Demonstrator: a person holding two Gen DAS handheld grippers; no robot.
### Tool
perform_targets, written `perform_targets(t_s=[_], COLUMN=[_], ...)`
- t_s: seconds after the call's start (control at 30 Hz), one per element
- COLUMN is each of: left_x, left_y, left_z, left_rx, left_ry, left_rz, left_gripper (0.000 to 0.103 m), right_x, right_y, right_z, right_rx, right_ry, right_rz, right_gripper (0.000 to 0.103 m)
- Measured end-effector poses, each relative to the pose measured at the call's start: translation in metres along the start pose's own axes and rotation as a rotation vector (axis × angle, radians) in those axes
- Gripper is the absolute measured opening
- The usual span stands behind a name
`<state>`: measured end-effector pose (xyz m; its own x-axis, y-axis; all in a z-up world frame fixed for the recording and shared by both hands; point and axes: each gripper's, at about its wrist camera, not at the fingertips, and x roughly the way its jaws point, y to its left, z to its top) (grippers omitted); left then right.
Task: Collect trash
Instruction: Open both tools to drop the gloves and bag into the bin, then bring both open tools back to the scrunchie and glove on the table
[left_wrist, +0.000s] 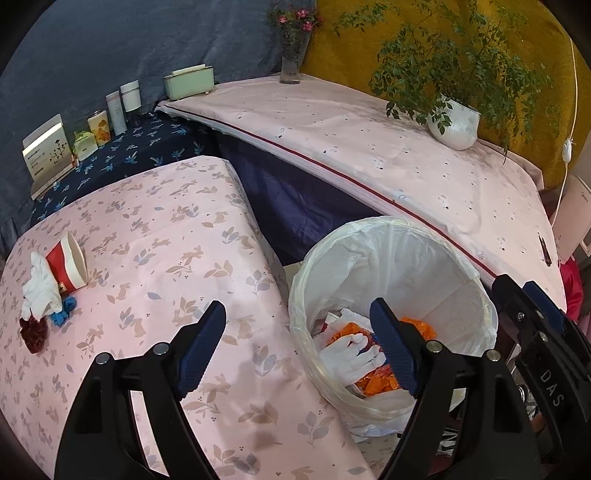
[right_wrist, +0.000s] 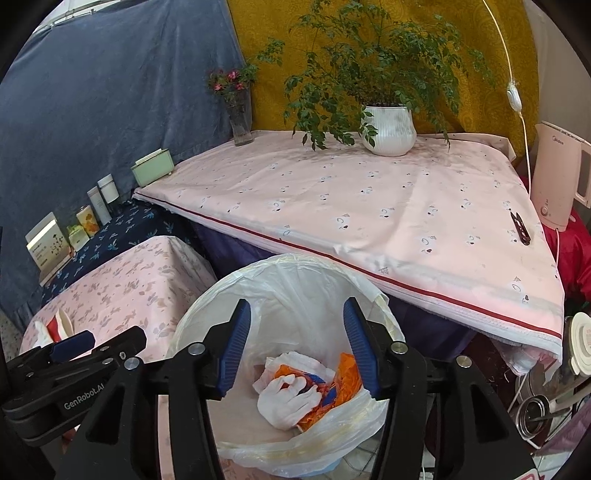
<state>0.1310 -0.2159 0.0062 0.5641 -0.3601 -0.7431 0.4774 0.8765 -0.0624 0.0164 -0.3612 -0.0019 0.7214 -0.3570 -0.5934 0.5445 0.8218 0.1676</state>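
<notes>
A round bin with a white liner (left_wrist: 424, 273) (right_wrist: 258, 267) stands between two cloth-covered tables. Inside lie a white glove (left_wrist: 347, 354) (right_wrist: 284, 402) and orange wrappers (left_wrist: 417, 326) (right_wrist: 347, 376). My left gripper (left_wrist: 297, 310) is open and empty, straddling the bin's near rim and the table edge. My right gripper (right_wrist: 297, 306) hangs over the bin mouth, open with nothing between its fingers. On the rabbit-print table at the left lie a tipped red and white paper cup (left_wrist: 68, 264) (right_wrist: 59, 323), a white glove (left_wrist: 38, 291), a blue scrap (left_wrist: 64, 308) and a dark red crumpled piece (left_wrist: 33, 332).
The higher pink table (right_wrist: 369, 206) carries a potted plant (right_wrist: 388, 129), a glass vase of flowers (right_wrist: 242, 125) and small black snips (right_wrist: 521, 229). A pink kettle (right_wrist: 557, 177) stands at the right. Boxes and bottles (left_wrist: 99, 122) line the blue backdrop.
</notes>
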Motion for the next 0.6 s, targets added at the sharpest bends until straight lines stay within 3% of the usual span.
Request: perform_targets(t_s=[0.6], left_x=[-0.018], left_y=[0.07], left_z=[-0.013], left_rx=[-0.109], left_ry=[-0.009], left_rz=[0.062], left_gripper=[0.077], right_x=[-0.012], right_y=[0.068], right_z=[-0.012], right_rx=[-0.096], right_ry=[0.012], right_rz=[0.072], right_gripper=[0.056])
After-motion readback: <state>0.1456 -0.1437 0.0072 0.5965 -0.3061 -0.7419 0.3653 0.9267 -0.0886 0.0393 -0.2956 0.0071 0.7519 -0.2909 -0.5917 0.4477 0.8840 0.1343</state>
